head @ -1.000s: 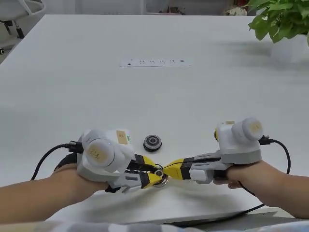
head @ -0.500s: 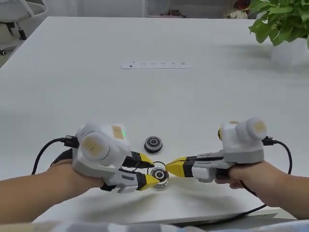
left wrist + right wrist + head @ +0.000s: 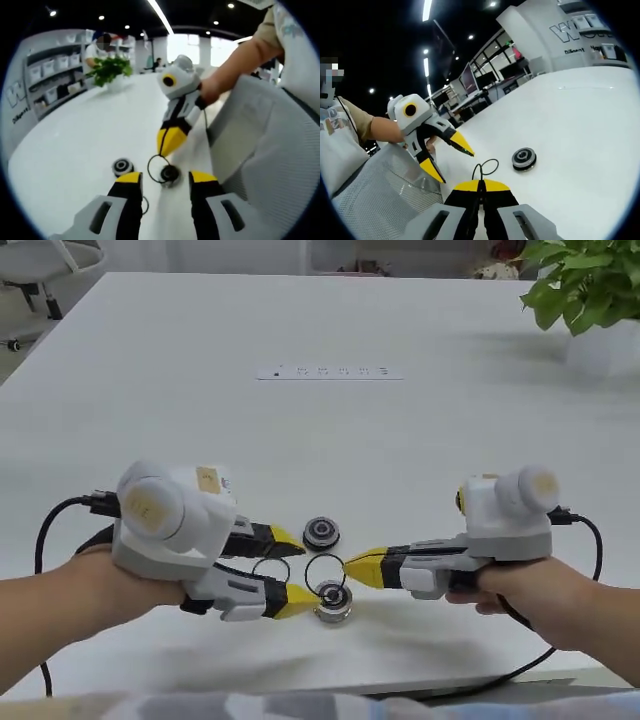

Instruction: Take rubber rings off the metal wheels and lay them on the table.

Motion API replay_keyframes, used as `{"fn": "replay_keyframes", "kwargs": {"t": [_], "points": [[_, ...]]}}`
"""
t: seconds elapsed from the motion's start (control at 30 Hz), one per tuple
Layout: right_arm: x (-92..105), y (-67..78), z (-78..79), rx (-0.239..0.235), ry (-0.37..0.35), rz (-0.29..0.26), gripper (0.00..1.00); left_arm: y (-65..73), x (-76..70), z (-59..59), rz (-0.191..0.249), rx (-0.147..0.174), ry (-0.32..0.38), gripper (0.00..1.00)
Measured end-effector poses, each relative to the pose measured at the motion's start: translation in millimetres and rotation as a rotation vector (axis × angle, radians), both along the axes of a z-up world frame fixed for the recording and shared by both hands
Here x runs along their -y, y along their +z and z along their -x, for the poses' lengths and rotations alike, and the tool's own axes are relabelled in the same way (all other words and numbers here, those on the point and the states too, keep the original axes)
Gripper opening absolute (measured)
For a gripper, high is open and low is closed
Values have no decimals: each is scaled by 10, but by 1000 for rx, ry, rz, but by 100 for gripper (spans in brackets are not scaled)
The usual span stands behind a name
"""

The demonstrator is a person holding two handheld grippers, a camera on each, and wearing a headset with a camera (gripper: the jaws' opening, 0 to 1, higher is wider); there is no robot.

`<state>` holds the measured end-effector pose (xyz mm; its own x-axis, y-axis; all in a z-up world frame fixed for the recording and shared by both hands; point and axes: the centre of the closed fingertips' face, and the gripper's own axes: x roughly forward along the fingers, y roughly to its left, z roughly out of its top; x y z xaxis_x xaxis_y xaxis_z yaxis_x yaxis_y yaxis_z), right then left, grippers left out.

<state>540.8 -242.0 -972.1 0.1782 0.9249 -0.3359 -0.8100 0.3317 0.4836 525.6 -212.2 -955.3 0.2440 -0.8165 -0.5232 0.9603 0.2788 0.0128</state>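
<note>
White table (image 3: pixel 180 390), mostly bare; power strip (image 3: pixel 330 372) mid-far, potted plant (image 3: pixel 585 280) in the far right corner.

Left gripper (image 3: pixel 295 567) is low at the left, jaws spread wide, nothing in them. A loose ring (image 3: pixel 272 559) lies on the table in the gap between those jaws. Can't tell if it touches either one.

Near wheel (image 3: pixel 332 602) sits on the table just beyond the lower jaw tip, rim bare metal, free of both tools. Far wheel (image 3: pixel 320 532) is just behind it. Its rim is dark, so I'd judge its rubber is still on.

The held ring (image 3: pixel 325 556) hangs as an open loop from the right gripper (image 3: pixel 350 568), jaws pinched fully together on it at the very tip.

Change: a second ago both tools were bunched on the near wheel. Half a second ago the left jaws were clamped on it, with the right tip close in. Now the left has let go and opened, and the right has backed off rightward with the ring. So that ring is off. Left to do: lay it down near the loose one, then do the far wheel.
</note>
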Motion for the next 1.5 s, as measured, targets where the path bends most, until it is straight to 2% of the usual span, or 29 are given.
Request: {"fn": "replay_keyframes", "kwargs": {"t": [0.2,0.37,0.47,0.77,1.1,1.5], "points": [[-47,51,-29,9,8,-1,0,47,-161,-36,7,4,45,46],[-118,76,-62,18,20,3,0,58,-265,-56,7,9,76,49],[-182,95,-91,21,26,1,0,81,-325,-60,6,32,86,52],[-351,77,-175,17,34,9,0,78,-497,-85,13,23,138,60],[-475,-23,-265,-19,33,19,0,22,-634,-89,12,13,175,66],[-598,-195,-254,-81,43,60,0,-14,-756,-112,19,6,212,70]]}}
